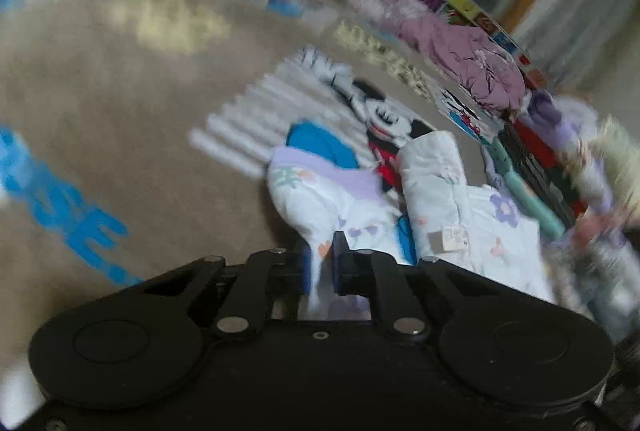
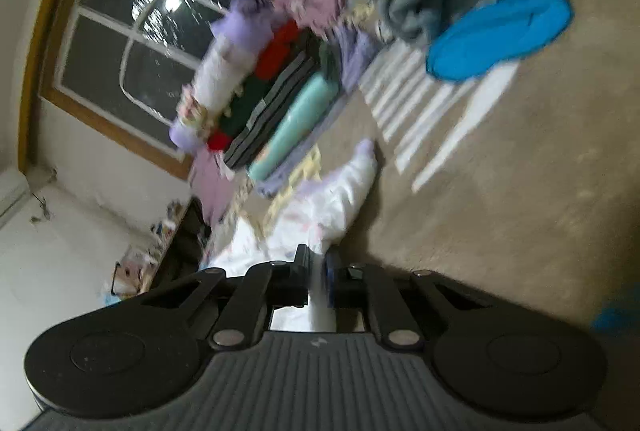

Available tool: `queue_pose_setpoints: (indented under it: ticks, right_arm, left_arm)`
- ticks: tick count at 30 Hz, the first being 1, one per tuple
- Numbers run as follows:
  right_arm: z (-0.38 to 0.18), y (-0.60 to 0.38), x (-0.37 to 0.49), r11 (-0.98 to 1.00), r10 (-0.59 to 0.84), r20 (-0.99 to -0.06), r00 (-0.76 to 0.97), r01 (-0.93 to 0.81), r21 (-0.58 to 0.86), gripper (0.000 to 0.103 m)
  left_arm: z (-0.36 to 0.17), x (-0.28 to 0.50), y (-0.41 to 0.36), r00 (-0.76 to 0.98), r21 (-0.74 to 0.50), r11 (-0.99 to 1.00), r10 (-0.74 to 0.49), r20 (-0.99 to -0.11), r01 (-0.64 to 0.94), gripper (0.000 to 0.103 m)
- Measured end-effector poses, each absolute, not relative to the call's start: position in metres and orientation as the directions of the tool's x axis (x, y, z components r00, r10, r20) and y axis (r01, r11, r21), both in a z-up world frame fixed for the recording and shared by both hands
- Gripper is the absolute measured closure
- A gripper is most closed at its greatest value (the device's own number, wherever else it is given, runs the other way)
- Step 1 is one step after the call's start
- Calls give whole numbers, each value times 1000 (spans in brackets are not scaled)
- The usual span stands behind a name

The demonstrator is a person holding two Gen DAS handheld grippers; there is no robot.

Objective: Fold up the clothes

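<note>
White floral garment (image 1: 440, 199) pinched in both the left hand-held gripper (image 1: 320, 263) and right hand-held gripper (image 2: 318, 279), over tan carpet (image 1: 120, 151).

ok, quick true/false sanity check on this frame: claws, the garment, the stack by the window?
1. The left claw is shut on the white floral garment. True.
2. The right claw is open and holds nothing. False: it is shut on white fabric of the garment too.
3. A stack of folded clothes sits near the window. True.
4. The carpet is plain green. False: it is tan with white stripes and blue shapes.
</note>
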State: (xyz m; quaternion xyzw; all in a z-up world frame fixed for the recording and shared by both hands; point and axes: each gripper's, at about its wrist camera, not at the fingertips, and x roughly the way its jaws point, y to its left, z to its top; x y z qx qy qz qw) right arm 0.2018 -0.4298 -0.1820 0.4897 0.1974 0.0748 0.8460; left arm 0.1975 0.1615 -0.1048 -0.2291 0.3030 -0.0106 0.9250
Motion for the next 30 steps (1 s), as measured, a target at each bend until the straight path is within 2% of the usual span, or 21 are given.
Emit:
queue_pose_setpoints:
  ticks: [3, 10, 19, 23, 27, 28, 29, 30]
  right_arm:
    - [-177, -435, 183, 509, 262, -233, 936, 71, 858, 94]
    - [-167, -450, 139, 501, 112, -224, 968, 140, 854, 95]
    - [-157, -439, 99, 490, 57, -214, 975, 160, 857, 96]
    - [-154, -429, 81, 501, 71, -237, 969, 171, 848, 96]
    - [-159, -429, 77, 518, 90, -292, 952, 206, 830, 96]
    - [-161, -429, 76, 531, 85, -317, 945, 226, 816, 96]
    - [-162, -428, 77, 548, 69, -345, 936, 253, 797, 95]
    - [-162, -428, 77, 564, 53, -373, 926, 280, 777, 89]
  left_arm:
    - [-88, 172, 161, 858, -348, 930, -77, -507, -122, 96]
    - [-69, 124, 198, 888, -294, 923, 97, -449, -249, 96]
    - [-63, 91, 225, 898, -345, 879, 179, -401, -329, 96]
    - [-69, 86, 240, 879, -360, 852, 211, -428, -380, 96]
    - [-90, 92, 250, 824, -351, 826, 219, -522, -442, 96]
    - [-97, 98, 253, 799, -344, 816, 218, -560, -464, 93]
    - [-102, 101, 256, 774, -336, 804, 225, -592, -491, 82]
    - [-105, 101, 260, 751, -325, 785, 250, -612, -527, 76]
